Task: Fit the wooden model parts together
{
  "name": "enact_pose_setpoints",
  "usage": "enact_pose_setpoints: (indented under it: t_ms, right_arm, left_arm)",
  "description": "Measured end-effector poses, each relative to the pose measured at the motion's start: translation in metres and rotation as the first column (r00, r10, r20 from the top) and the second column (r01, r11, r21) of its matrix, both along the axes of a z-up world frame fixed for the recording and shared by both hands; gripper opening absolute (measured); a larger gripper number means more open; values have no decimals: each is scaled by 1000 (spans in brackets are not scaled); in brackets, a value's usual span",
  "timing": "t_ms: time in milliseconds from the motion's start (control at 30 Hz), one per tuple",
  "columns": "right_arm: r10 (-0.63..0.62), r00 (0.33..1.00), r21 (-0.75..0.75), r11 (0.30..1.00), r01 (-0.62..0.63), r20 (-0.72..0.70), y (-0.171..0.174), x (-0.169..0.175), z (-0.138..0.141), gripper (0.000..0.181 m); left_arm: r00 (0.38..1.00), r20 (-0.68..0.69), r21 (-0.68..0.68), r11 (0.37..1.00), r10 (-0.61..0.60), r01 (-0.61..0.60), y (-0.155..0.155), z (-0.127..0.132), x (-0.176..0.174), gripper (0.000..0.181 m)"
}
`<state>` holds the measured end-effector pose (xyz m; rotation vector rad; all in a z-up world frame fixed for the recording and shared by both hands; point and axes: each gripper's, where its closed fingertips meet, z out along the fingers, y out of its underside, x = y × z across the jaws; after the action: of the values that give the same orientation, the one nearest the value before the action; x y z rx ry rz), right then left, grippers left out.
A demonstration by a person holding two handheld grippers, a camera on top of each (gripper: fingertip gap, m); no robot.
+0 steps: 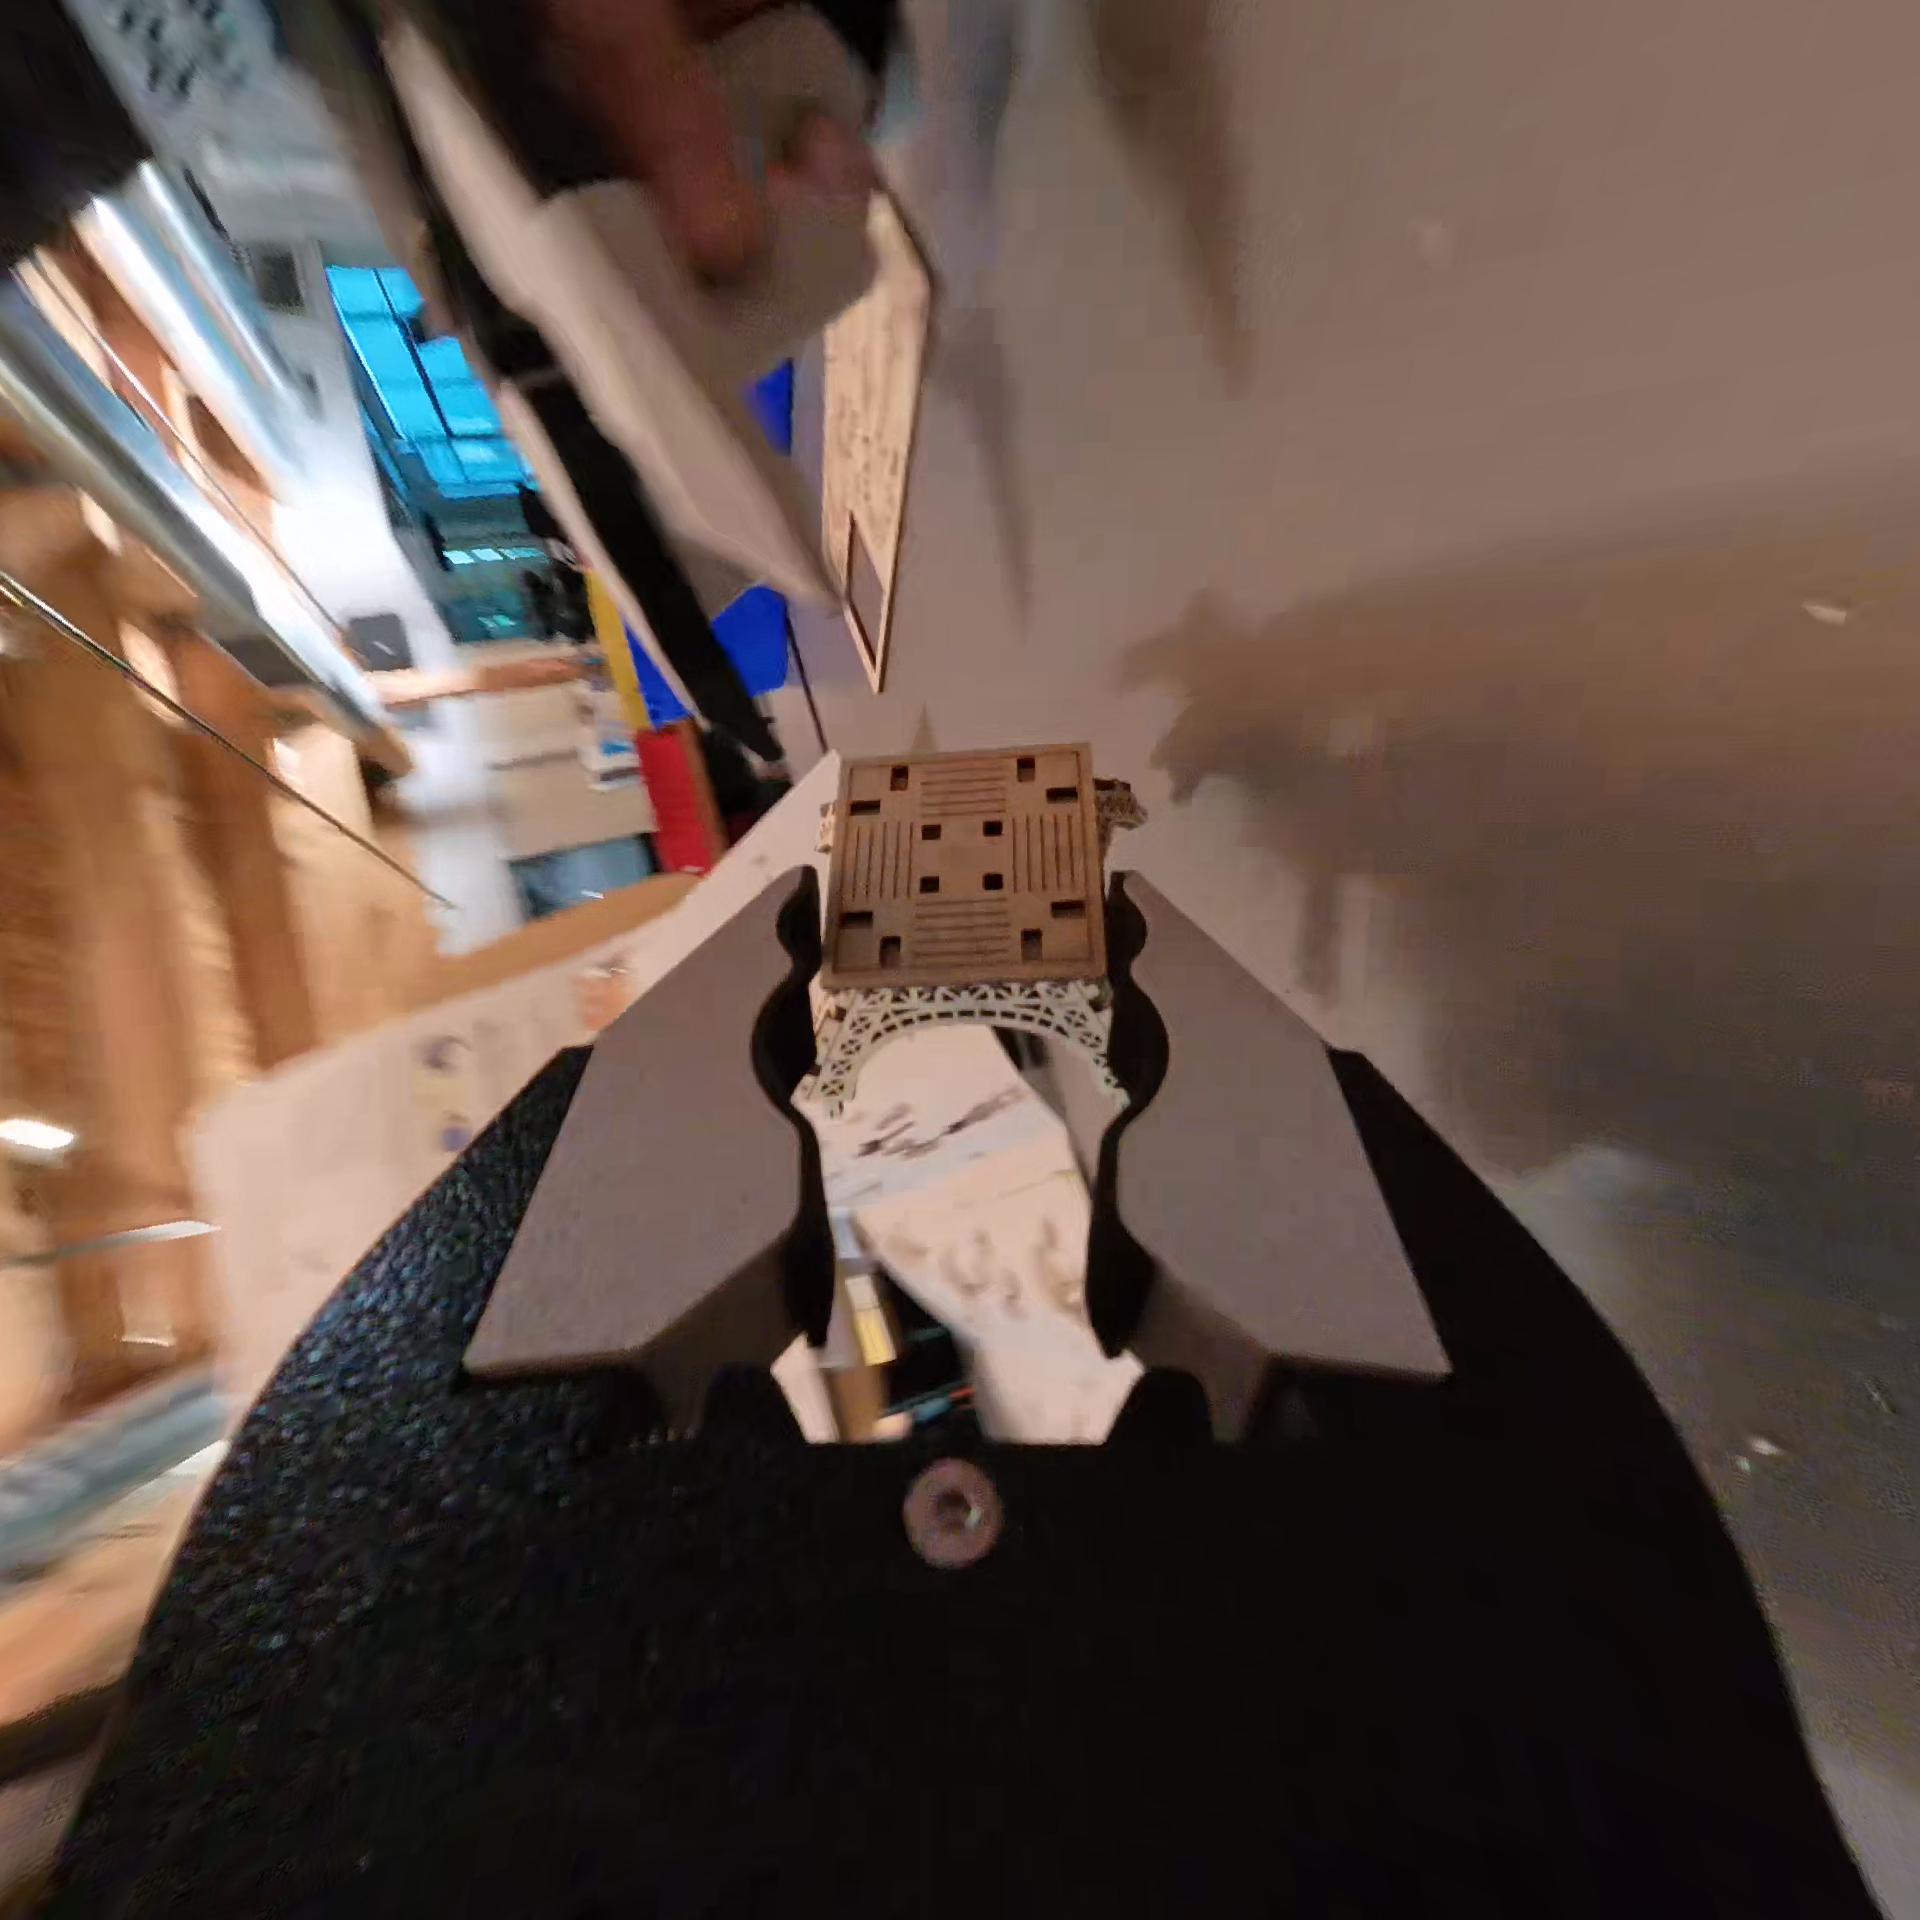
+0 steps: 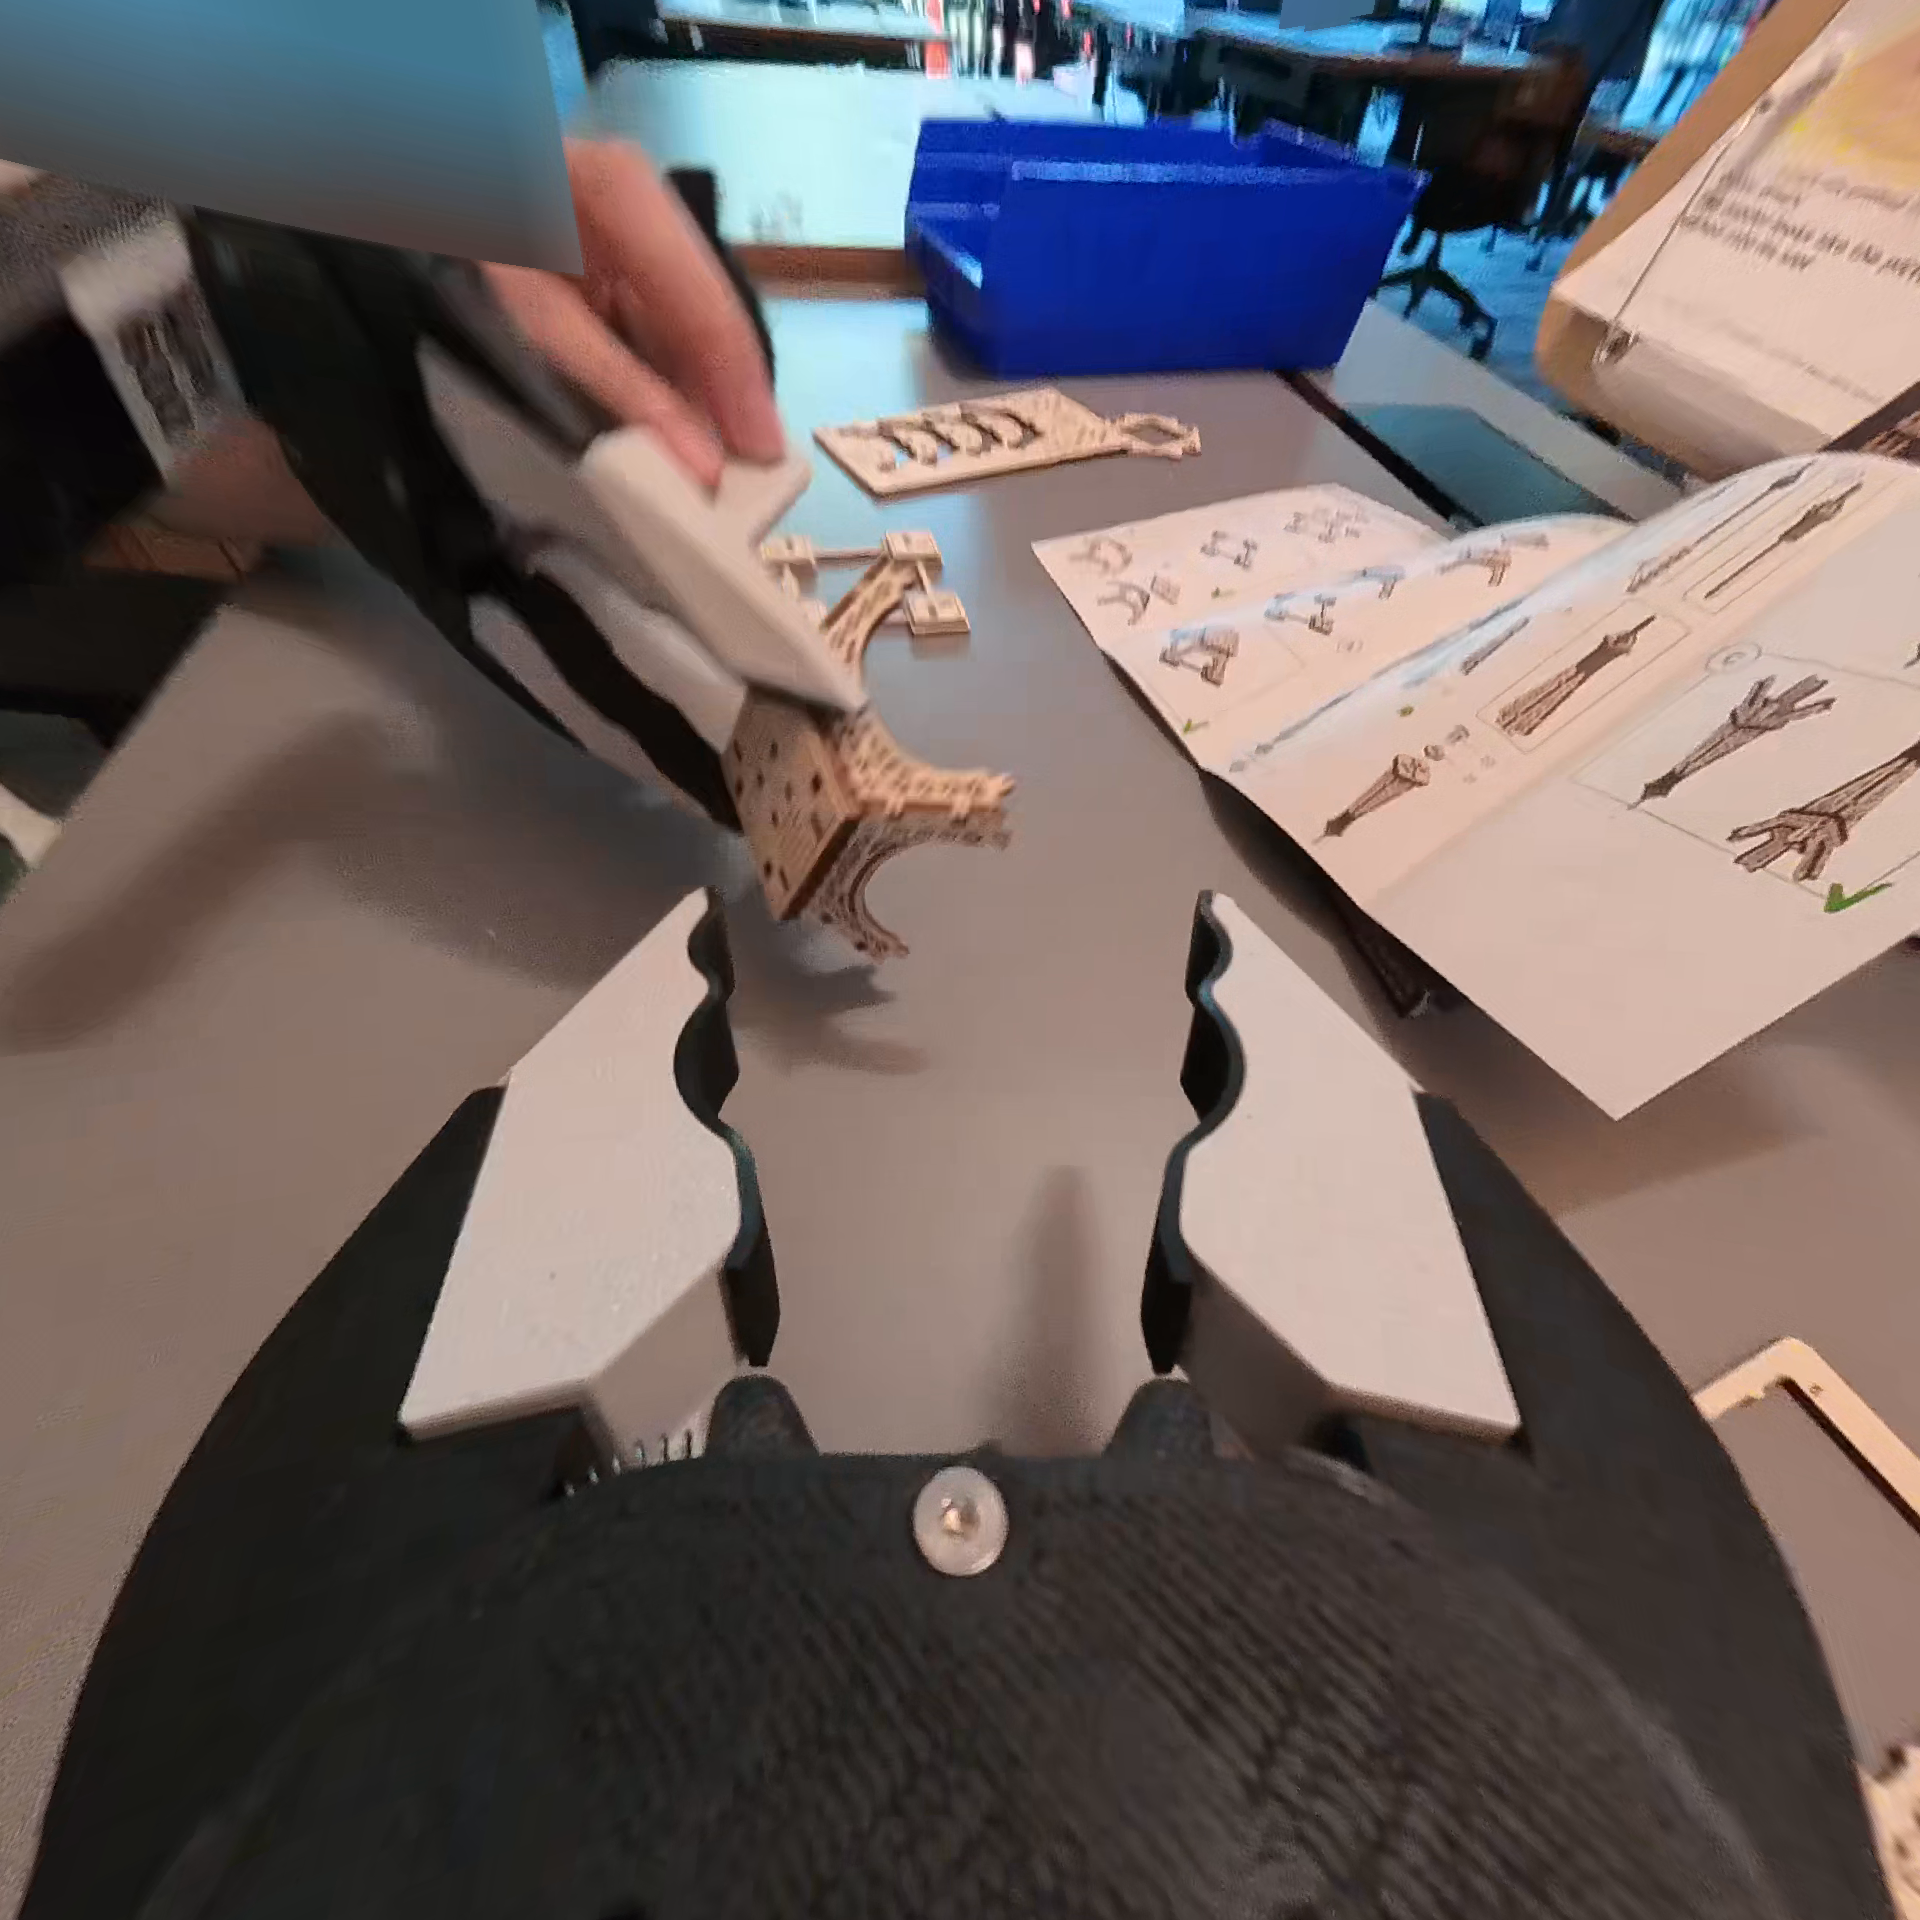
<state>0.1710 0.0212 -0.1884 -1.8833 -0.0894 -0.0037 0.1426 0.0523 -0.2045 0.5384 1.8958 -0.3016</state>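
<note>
Right wrist view is showing the left tool [image 2: 821, 727] clamping a wooden arched tower section [image 2: 831, 821] above the grey tabletop [image 2: 987, 1091], tilted, its square slotted deck facing down-left and its lattice legs pointing right. Behind it a wooden base piece [image 2: 883, 587] and a flat parts sheet [image 2: 997, 442] are lying, well apart from the blue bin [image 2: 1153, 249]. Bare tabletop is lying between the right tool [image 2: 961, 935], whose fingers are standing wide apart and empty. An instruction sheet [image 2: 1507, 727] is overhanging the right side.
</note>
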Motion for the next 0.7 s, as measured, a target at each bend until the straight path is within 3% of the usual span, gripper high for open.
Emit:
enact_pose_setpoints:
  t_ms: [100,167,333,700]
  right_arm:
    - [53,998,35,998,-51,-32,0,-10,3,84]
    - [73,997,5,997,-72,-27,3,-16,-3,87]
    - [139,990,-20,990,-140,-38,14,-48,-9,88]
    - [104,994,-108,989,-100,39,10,-78,-22,75]
  left_arm:
    - [983,164,204,978,-87,52,-6,-11,-18,52]
    - [971,201,286,956,-127,66,-9,-19,-29,53]
    - [967,193,340,936,-165,92,-13,-25,-51,61]
    - [953,241,382,921,-182,79,-15,-21,-69,64]
